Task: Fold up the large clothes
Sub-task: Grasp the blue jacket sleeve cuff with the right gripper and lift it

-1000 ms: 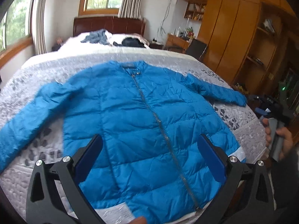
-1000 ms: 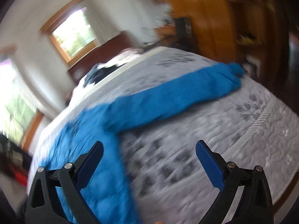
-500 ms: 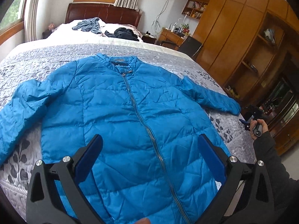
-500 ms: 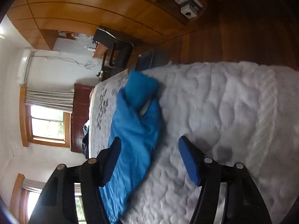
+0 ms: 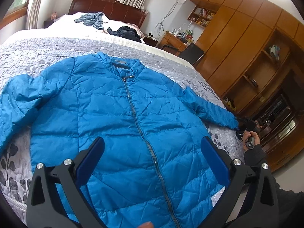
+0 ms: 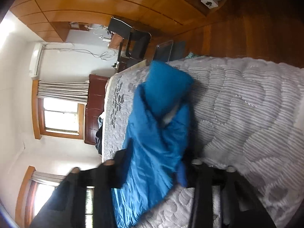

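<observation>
A blue quilted jacket (image 5: 114, 114) lies zipped and spread flat, front up, on the grey bedspread (image 5: 34, 53). My left gripper (image 5: 152, 140) hovers open above its lower front, with nothing between the fingers. The jacket's right sleeve (image 5: 210, 112) reaches to the bed's right edge, where a hand (image 5: 252, 138) holds my right gripper (image 5: 247, 126) at the cuff. In the rolled right wrist view the sleeve (image 6: 157, 136) runs between the narrowed fingers of my right gripper (image 6: 152, 169), and its cuff (image 6: 167, 83) is bent over. This view is blurred.
Crumpled grey-blue clothes (image 5: 91, 20) and dark clothes (image 5: 125, 31) lie near the headboard. A wooden wardrobe wall (image 5: 237, 43), a desk and a black chair (image 5: 191, 54) stand to the right of the bed. The bed's right edge is next to the cuff.
My right gripper has moved onto the sleeve and its fingers have narrowed around it. The left gripper has shifted slightly over the jacket and stays open.
</observation>
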Demonstrator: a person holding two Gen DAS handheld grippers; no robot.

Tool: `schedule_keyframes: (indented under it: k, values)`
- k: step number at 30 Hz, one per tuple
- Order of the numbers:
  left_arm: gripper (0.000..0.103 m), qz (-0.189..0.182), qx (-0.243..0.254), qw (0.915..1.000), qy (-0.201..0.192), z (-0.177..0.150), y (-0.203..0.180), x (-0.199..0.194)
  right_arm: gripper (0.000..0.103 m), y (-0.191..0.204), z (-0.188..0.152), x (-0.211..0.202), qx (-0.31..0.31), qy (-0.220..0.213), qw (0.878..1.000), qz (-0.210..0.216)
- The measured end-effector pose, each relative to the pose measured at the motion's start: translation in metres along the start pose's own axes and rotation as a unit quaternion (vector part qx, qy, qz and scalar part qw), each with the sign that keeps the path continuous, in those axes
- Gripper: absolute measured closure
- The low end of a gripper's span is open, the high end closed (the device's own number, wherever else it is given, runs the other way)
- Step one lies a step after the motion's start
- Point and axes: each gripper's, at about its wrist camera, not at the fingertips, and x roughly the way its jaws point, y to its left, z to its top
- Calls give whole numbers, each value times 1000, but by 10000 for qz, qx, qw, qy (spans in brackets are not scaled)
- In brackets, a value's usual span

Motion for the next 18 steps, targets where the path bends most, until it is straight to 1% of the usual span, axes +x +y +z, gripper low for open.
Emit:
schedule_keyframes:
  k: [1, 2, 5, 8, 11, 15, 18]
  values:
    - [3, -3, -11, 10000, 1, 1, 1, 0, 85, 0, 1, 2, -1, 21, 10000, 10]
    - [3, -40, -40, 10000, -25, 2, 2, -1, 90, 3, 2, 2, -28, 23, 10000, -8]
    - [3, -258, -160, 9994, -144, 3, 6, -9, 96, 12, 7, 0, -216, -50, 9997, -89]
    - [3, -284, -224, 9990, -255, 5, 10, -18, 97, 35, 2, -16, -503, -233, 9984, -89]
    - [3, -333, -268, 9986, -297, 4, 14, -26, 98, 73, -5, -29, -926, -368, 9950, -107]
    - [3, -444, -208, 9983, -307, 2, 15, -35, 98, 131, -24, -43, -1494, -471, 9876, -38]
    - [3, -513, -144, 9981, -296, 1, 15, -40, 98, 177, -45, -46, -1928, -516, 9799, -5]
